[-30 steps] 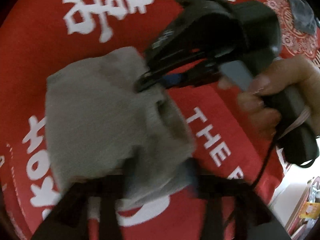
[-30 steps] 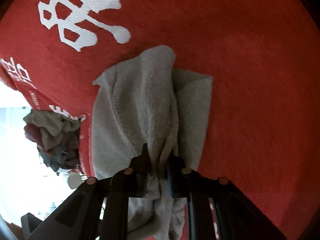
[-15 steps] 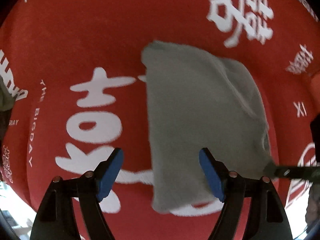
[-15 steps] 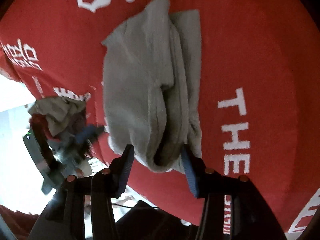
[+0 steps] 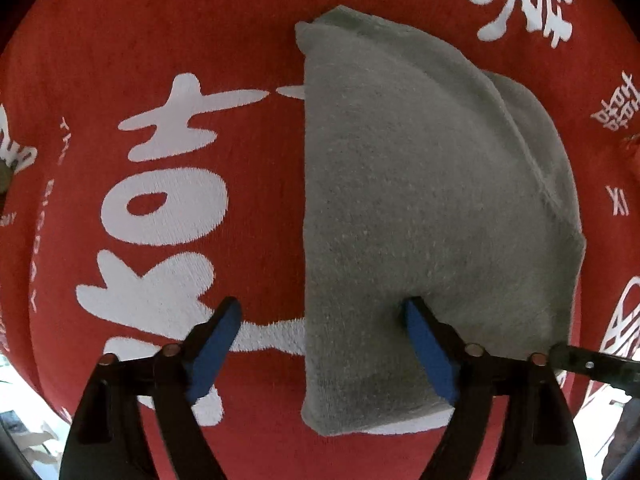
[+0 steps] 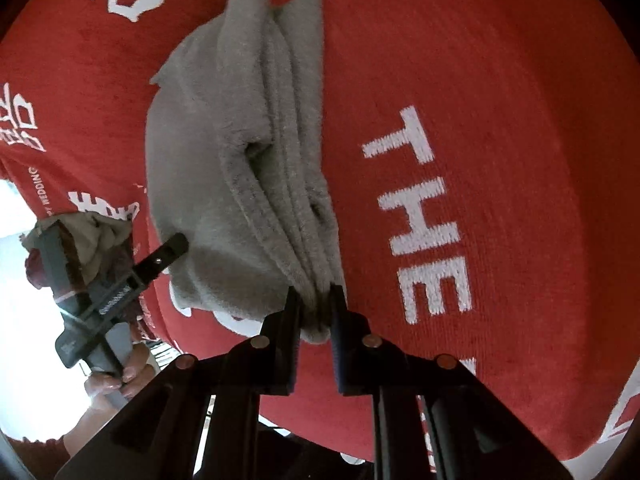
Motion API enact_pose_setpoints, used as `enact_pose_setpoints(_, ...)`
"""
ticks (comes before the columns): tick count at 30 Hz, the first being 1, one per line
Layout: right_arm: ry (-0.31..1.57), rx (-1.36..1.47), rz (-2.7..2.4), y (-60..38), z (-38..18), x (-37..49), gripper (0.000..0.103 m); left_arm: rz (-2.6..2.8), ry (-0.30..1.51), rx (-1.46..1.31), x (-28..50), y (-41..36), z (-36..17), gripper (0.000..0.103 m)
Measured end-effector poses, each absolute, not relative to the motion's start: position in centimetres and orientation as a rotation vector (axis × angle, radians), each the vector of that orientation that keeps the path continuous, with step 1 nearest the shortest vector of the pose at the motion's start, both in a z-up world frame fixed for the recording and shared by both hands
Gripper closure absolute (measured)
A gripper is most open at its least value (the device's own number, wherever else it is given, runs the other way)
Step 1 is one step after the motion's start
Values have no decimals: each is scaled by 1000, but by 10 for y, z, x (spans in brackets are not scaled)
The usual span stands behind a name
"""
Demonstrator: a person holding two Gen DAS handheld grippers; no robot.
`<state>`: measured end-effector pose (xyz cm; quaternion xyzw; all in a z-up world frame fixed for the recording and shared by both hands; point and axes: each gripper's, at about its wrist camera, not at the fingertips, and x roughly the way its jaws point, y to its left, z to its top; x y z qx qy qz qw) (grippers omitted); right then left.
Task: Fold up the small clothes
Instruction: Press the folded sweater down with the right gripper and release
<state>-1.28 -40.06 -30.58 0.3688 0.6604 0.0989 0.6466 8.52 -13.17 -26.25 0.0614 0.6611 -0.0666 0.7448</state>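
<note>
Left wrist view: the left gripper [image 5: 320,316], fingers spread further than a moment ago, straddles the folded grey cloth's [image 5: 420,216] edge on the red desk cover [image 5: 200,40]. Right wrist view: the right gripper [image 6: 314,300], loose earlier, now pinches the cloth's layered corner; only here a hand [image 6: 116,376] shows.

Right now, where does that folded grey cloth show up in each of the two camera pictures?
Left wrist view: the grey cloth fills centre and right, lying on the red cloth; one pad of the open left gripper rests on it.
Right wrist view: it runs from top centre down to the right gripper, which pinches its near end.
Shared landmark: the red cloth's white lettering.
</note>
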Motion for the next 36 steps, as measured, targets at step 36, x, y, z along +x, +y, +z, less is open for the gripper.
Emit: enact_pose_setpoints(36,1519,537,192,-400,-287,57,58,-68,1510,47,92,-117,-283,0)
